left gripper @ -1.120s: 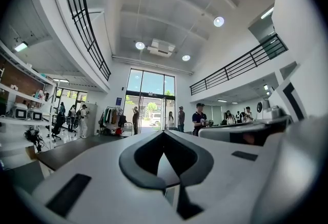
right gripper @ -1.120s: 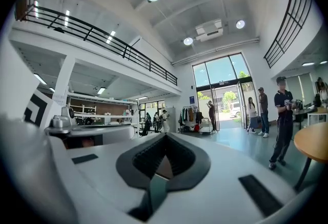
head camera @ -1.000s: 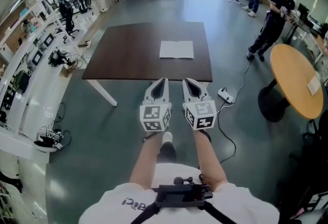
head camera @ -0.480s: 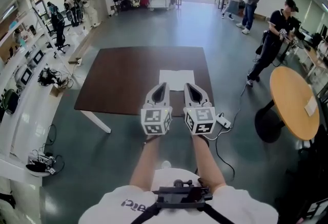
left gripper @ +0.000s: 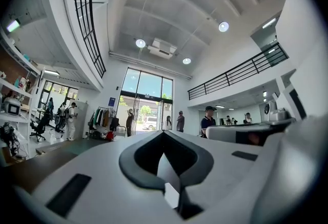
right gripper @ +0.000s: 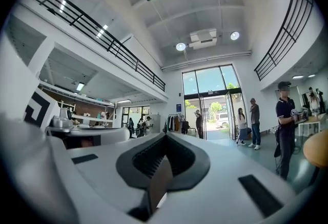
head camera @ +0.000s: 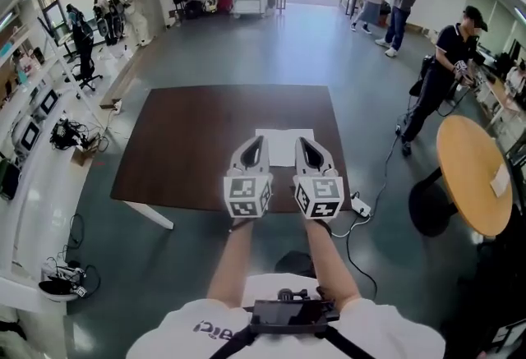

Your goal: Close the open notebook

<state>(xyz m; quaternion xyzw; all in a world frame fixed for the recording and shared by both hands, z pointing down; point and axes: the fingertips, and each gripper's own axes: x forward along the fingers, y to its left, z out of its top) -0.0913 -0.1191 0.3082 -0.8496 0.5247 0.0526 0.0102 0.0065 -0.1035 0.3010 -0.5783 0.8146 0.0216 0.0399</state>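
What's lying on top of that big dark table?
An open white notebook on the table. Parts of it are hidden behind the left tool and right tool.

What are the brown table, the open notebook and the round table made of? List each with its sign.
Brown table: likely wood or wood-look laminate, matte; even dark brown top, little glare.
Open notebook: paper, matte white; thin flat pages.
Round table: probably light wood or veneer; orange-tan top, soft sheen.
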